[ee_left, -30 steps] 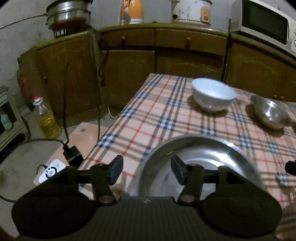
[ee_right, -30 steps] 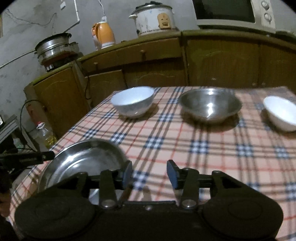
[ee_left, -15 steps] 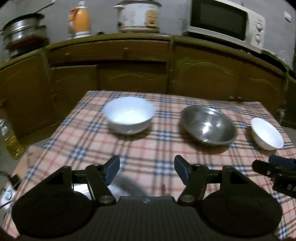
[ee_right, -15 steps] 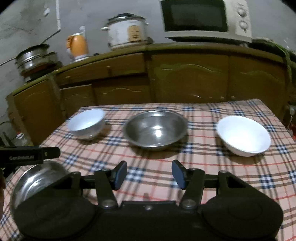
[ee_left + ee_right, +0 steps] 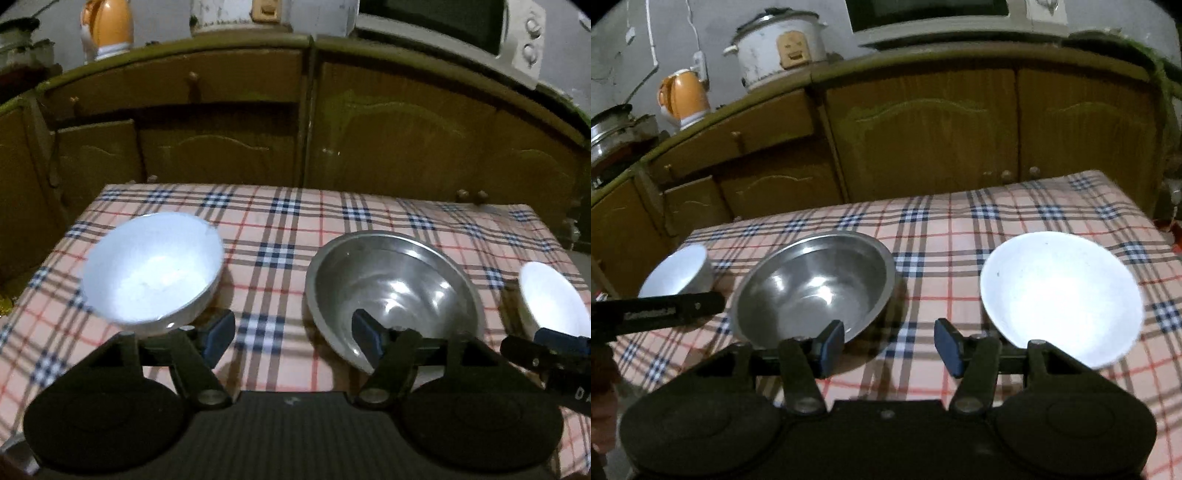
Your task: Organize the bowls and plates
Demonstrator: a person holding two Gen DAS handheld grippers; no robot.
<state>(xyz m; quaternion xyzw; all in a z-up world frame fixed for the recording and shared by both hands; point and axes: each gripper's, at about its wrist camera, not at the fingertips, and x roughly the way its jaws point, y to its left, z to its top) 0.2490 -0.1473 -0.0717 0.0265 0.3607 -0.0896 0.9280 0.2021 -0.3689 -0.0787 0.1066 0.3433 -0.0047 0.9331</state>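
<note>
Three bowls stand in a row on the checked tablecloth (image 5: pixel 280 221). In the left wrist view a white bowl (image 5: pixel 151 266) is at the left, a steel bowl (image 5: pixel 391 284) right of centre, and a smaller-looking white bowl (image 5: pixel 554 299) at the far right. My left gripper (image 5: pixel 293 336) hovers before the gap between the first two, its jaws opening with nothing between them. The right wrist view shows the steel bowl (image 5: pixel 816 288), the right white bowl (image 5: pixel 1060 295) and the left white bowl (image 5: pixel 676 277). My right gripper (image 5: pixel 890 345) is open and empty, aimed between the steel bowl and the right white bowl.
Brown wooden cabinets (image 5: pixel 923 140) run behind the table. On their counter stand a rice cooker (image 5: pixel 779 44), an orange kettle (image 5: pixel 683 96) and a microwave (image 5: pixel 480 33). The table's far edge (image 5: pixel 960 192) lies close to the cabinets.
Both views have swung right, away from the steel plate at the table's left end, and now face the row of bowls from closer. Both grippers' jaws have widened.
</note>
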